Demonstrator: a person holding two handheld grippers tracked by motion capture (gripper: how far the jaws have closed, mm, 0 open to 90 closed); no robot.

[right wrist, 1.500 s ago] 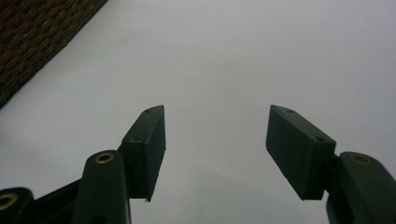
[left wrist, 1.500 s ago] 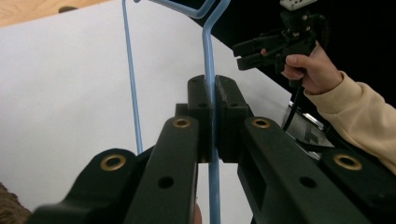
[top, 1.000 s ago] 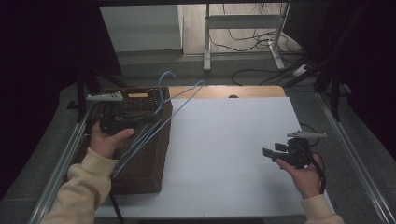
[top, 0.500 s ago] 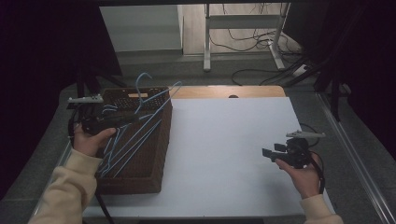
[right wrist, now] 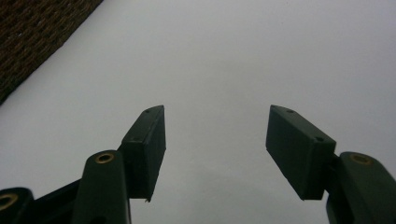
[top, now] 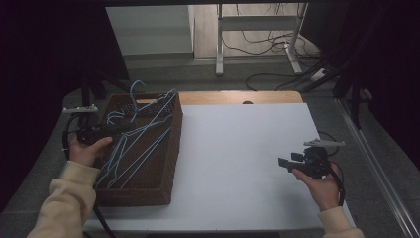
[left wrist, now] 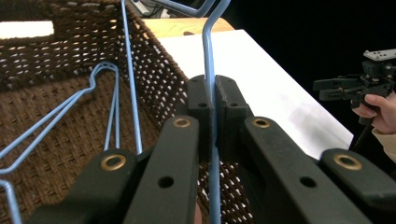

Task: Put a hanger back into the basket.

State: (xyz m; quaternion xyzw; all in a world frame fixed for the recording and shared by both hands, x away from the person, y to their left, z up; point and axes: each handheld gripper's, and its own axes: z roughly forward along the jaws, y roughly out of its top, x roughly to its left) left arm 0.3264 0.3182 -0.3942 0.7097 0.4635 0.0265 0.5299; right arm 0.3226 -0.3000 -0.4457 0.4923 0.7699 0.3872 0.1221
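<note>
Open tabletop (top: 237,148) beside hanger-crammed basket (top: 163,163)

Hangers (top: 136,144) in basket (top: 171,163), table's (top: 237,148) left

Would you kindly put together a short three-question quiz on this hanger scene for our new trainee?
1. True or false: the left gripper is shut on a blue hanger.
2. What lies under the right gripper? A. the basket B. the white table top C. a wooden shelf
3. Fill in: the other blue hangers lie inside the brown woven ____.

Key
1. True: its jaws pinch the hanger's wire between them.
2. B: the open jaws stand over the bare white table top, with nothing between them.
3. basket, which stands at the left of the table.
</note>
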